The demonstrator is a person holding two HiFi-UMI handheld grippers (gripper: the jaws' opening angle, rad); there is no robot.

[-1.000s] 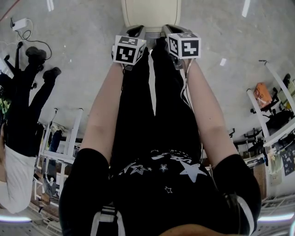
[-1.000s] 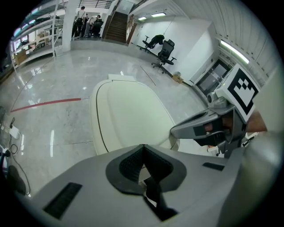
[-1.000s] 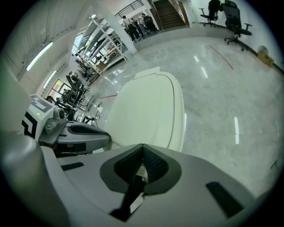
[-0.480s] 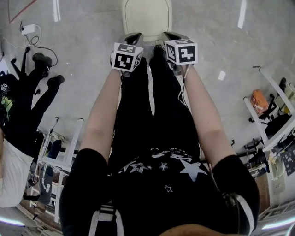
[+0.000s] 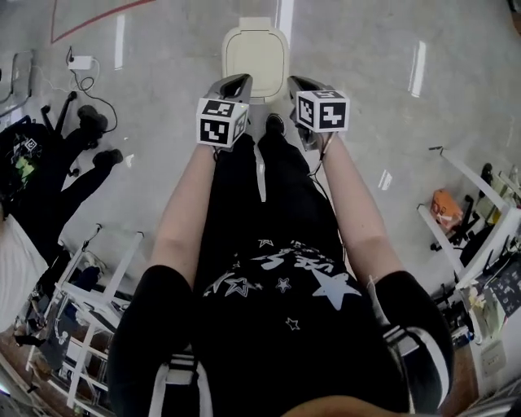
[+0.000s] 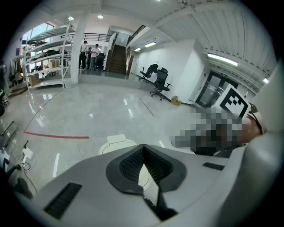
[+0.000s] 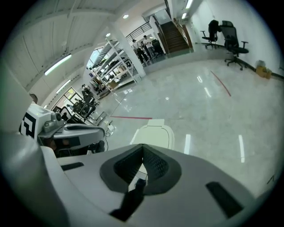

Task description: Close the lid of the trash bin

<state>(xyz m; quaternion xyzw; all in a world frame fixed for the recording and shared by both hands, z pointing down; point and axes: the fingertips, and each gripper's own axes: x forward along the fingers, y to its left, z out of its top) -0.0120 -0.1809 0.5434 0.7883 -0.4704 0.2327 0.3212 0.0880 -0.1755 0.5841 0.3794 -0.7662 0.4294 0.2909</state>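
Observation:
A cream trash bin stands on the grey floor ahead of my feet, and its lid lies flat on top. It also shows as the bin in the left gripper view and as the bin in the right gripper view, just beyond the jaws. My left gripper and right gripper hover side by side above the bin's near edge, apart from it. Both the left gripper and the right gripper have their jaws shut, holding nothing.
A person in black stands at the left. A power strip with its cable and a red floor line lie at the far left. White racks are at the lower left, and a bench with clutter is at the right.
The head view has drawn back: the whole bin now shows, where only its near part did before. Both grippers sit slightly lower in view, still shut and side by side.

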